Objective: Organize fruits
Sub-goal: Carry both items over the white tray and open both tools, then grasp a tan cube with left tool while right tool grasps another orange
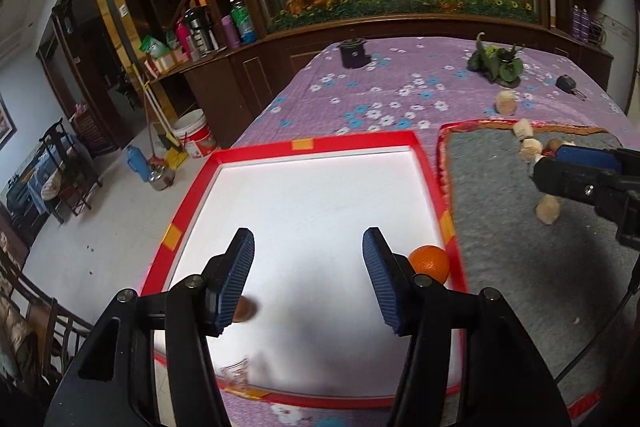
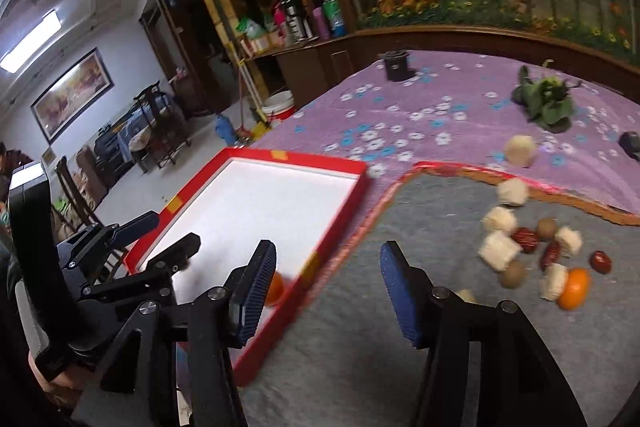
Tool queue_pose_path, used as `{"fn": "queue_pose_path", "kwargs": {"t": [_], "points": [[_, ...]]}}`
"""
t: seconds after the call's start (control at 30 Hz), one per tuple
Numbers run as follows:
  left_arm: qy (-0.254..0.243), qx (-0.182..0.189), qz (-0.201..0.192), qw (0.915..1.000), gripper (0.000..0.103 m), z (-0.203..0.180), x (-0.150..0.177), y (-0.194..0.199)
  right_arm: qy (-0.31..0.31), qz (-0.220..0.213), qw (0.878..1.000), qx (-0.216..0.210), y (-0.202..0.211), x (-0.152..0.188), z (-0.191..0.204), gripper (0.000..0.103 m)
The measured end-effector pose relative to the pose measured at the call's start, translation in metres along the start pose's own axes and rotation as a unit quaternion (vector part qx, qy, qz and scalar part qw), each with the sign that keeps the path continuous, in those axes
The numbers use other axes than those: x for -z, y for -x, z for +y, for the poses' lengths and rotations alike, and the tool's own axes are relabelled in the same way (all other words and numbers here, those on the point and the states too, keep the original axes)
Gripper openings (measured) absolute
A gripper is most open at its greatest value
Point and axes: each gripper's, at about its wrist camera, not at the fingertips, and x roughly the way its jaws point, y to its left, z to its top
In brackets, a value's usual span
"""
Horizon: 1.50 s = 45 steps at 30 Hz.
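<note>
A red-rimmed white tray point(image 1: 404, 141) point(image 2: 352, 167) lies on the purple flowered cloth. An orange tangerine point(image 1: 430, 263) point(image 2: 276, 289) sits in its near right corner, and a small brown fruit point(image 1: 245, 309) lies partly hidden behind my left finger. My left gripper point(image 1: 308, 275) is open and empty above the tray; it also shows in the right wrist view point(image 2: 160, 231). My right gripper point(image 2: 328, 291) is open and empty over the grey mat point(image 2: 400, 367). On the mat lie a second tangerine point(image 2: 574, 289), red dates point(image 2: 525, 238), brown longans point(image 2: 513, 274) and pale cream chunks point(image 2: 498, 250).
A black cup point(image 1: 352, 53), a green plant ornament point(image 1: 498, 61) and a dark key fob point(image 1: 566, 83) stand at the far side of the table. One pale chunk point(image 2: 520, 149) lies off the mat on the cloth. The table's left edge drops to the floor.
</note>
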Motion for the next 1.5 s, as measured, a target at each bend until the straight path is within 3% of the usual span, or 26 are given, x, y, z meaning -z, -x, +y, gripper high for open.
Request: {"fn": "queue_pose_path", "kwargs": {"t": [0.2,0.4,0.57,0.7,0.8,0.87,1.13,1.3,1.33,1.4,1.5], "points": [[-0.038,0.036,0.000,0.9986,0.059,-0.045,-0.012,0.002,-0.030,-0.010,0.998,0.062,0.036,0.014,-0.066,0.058],[-0.092,0.101,0.023,0.9903,0.059,-0.101,-0.015,-0.007,-0.083,0.022,0.989,0.117,0.049,0.042,-0.140,0.060],[-0.115,0.130,0.047,0.9837,0.059,-0.139,-0.022,-0.019,-0.092,0.039,0.989,0.113,0.036,0.042,-0.157,0.060],[-0.109,0.156,0.063,0.9797,0.059,-0.149,-0.026,-0.023,-0.053,0.049,0.990,0.125,0.014,0.028,-0.146,0.060],[-0.111,0.162,0.070,0.9781,0.059,-0.159,-0.027,-0.027,-0.058,0.073,0.989,0.111,-0.004,0.028,-0.150,0.057],[-0.116,0.162,0.075,0.9771,0.059,-0.165,-0.028,-0.032,-0.075,0.076,0.991,0.079,-0.010,0.029,-0.157,0.056],[-0.127,0.221,0.103,0.9614,0.059,-0.183,-0.023,-0.038,-0.068,0.070,0.995,0.030,-0.008,0.031,-0.159,0.047],[-0.123,0.234,0.108,0.9584,0.058,-0.186,-0.022,-0.041,-0.087,0.072,0.994,0.013,-0.004,0.030,-0.166,0.041],[-0.125,0.236,0.107,0.9576,0.058,-0.185,-0.021,-0.040,-0.096,0.072,0.993,-0.001,-0.003,0.030,-0.169,0.034],[-0.125,0.240,0.109,0.9565,0.058,-0.185,-0.019,-0.040,-0.114,0.073,0.991,-0.023,-0.001,0.030,-0.173,0.034],[-0.127,0.238,0.109,0.9567,0.058,-0.188,-0.019,-0.043,-0.106,0.083,0.991,0.009,-0.007,0.031,-0.171,0.035]]}}
